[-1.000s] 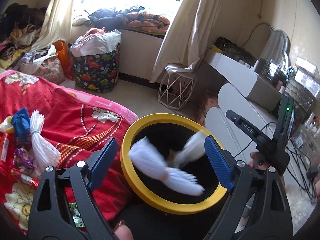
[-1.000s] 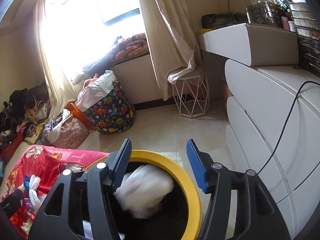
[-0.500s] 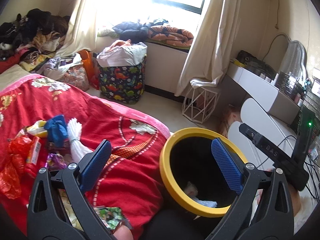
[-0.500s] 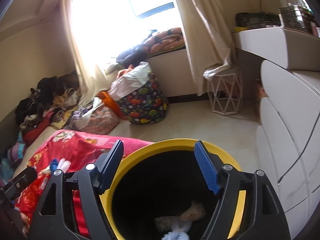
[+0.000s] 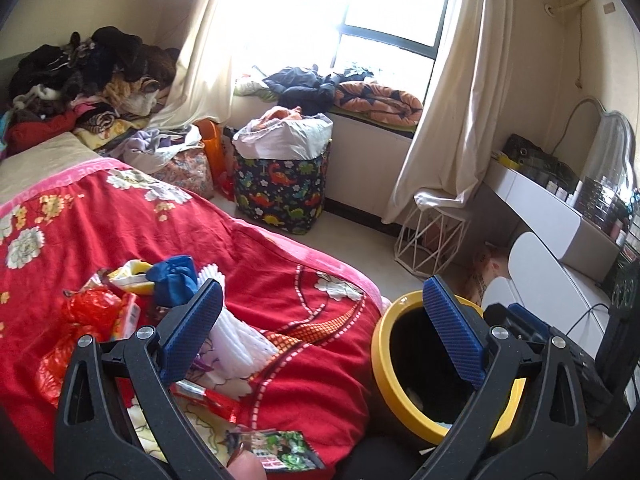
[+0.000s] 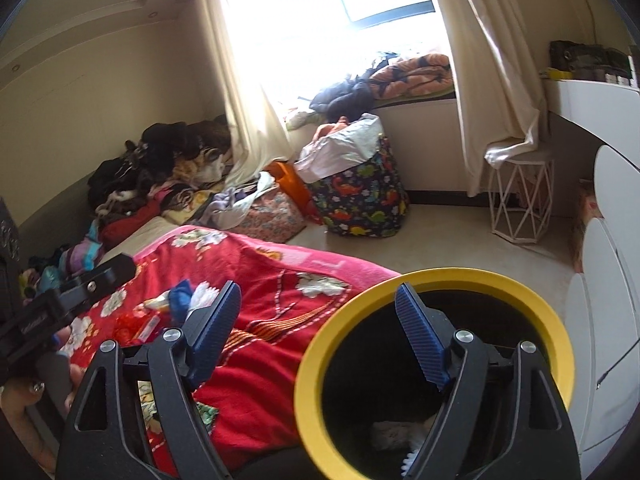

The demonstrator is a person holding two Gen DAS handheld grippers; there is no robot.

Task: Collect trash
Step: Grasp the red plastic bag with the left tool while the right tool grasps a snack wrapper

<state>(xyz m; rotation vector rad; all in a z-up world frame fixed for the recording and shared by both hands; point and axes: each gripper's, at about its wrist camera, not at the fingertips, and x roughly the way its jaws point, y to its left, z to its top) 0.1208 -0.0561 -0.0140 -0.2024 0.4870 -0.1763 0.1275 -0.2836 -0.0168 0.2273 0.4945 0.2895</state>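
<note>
A yellow-rimmed black trash bin stands beside the bed, also in the right wrist view, with white trash at its bottom. On the red floral blanket lies a trash pile: a white fringed bundle, a blue crumpled piece, a red plastic wrapper and a printed packet. My left gripper is open and empty, between the pile and the bin. My right gripper is open and empty, over the bin's left rim.
A dinosaur-print laundry basket stands on the floor by the window. A white wire stool stands under the curtain. White drawers and a dresser are at the right. Clothes are piled at the bed's far end.
Both grippers have swung left, away from above the bin toward the bed. The white trash that was falling a second ago now lies at the bin's bottom.
</note>
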